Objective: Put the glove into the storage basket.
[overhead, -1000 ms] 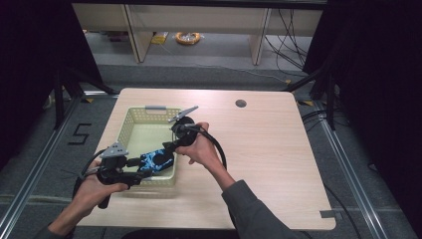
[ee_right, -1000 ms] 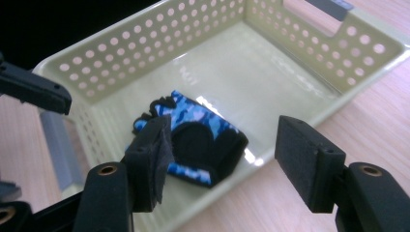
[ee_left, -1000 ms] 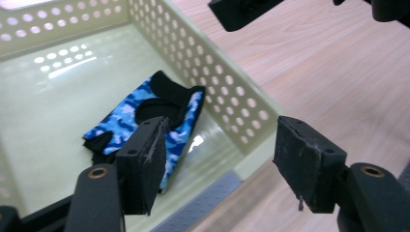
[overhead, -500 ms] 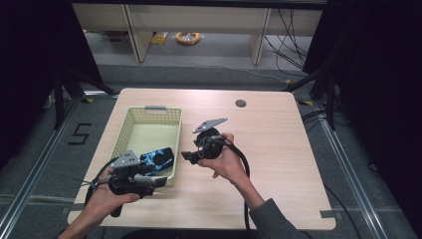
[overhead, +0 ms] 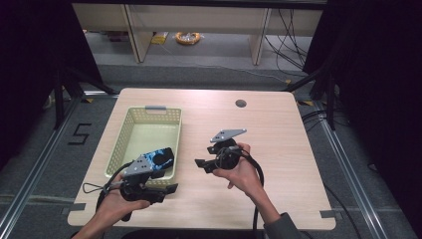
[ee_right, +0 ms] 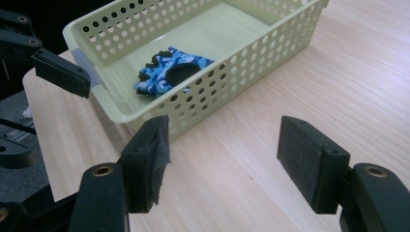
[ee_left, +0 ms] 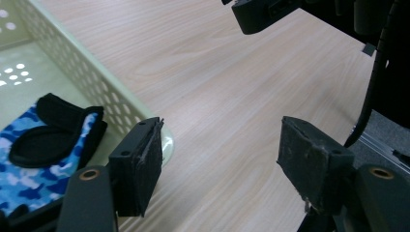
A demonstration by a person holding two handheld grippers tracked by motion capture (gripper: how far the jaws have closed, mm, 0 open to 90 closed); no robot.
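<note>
A blue camouflage glove (ee_right: 167, 72) lay in the basket (overhead: 130, 130), looking soft and light, best pinched at its black cuff. Both the left gripper (ee_left: 220, 162) and the right gripper (ee_right: 222, 159) stood wide open and empty above the tabletop (overhead: 278, 129).

One pale green perforated basket (overhead: 149, 130) is seen on the single wooden worktop (overhead: 278, 149). One blue camouflage glove (ee_right: 167, 72) is counted inside the basket. Two hand-held grippers are counted: the left hand-held gripper (overhead: 171, 188) and the right hand-held gripper (overhead: 200, 165). One round hole (overhead: 241, 103) is seen in the worktop.
</note>
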